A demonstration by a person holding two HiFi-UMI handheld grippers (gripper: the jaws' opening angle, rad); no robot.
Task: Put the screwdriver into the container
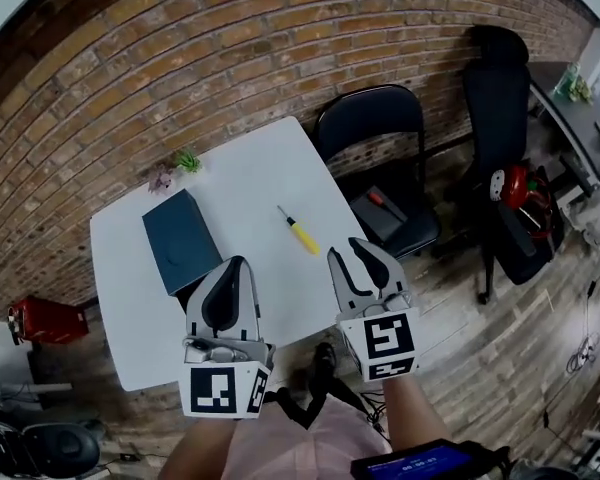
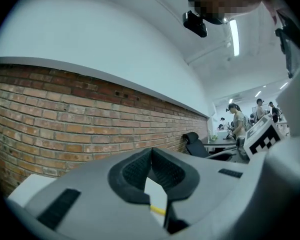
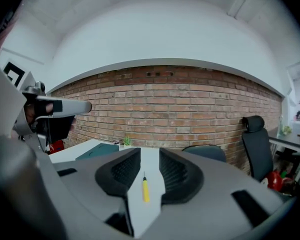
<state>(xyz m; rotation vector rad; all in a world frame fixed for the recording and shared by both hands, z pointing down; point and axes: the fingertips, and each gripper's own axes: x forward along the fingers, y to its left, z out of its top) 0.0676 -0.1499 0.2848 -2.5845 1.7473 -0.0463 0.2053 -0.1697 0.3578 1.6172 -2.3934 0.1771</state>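
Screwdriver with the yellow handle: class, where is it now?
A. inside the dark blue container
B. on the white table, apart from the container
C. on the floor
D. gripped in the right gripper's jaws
B: the screwdriver lies on the white table, clear of the dark blue container.

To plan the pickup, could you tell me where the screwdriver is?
Head view: the screwdriver lies on the white table, right of the container, ahead of the right gripper.

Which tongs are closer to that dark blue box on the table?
Left. The left tongs are just beside the near right corner of the box. The right tongs are farther right, beyond the screwdriver that lies between them and the box.
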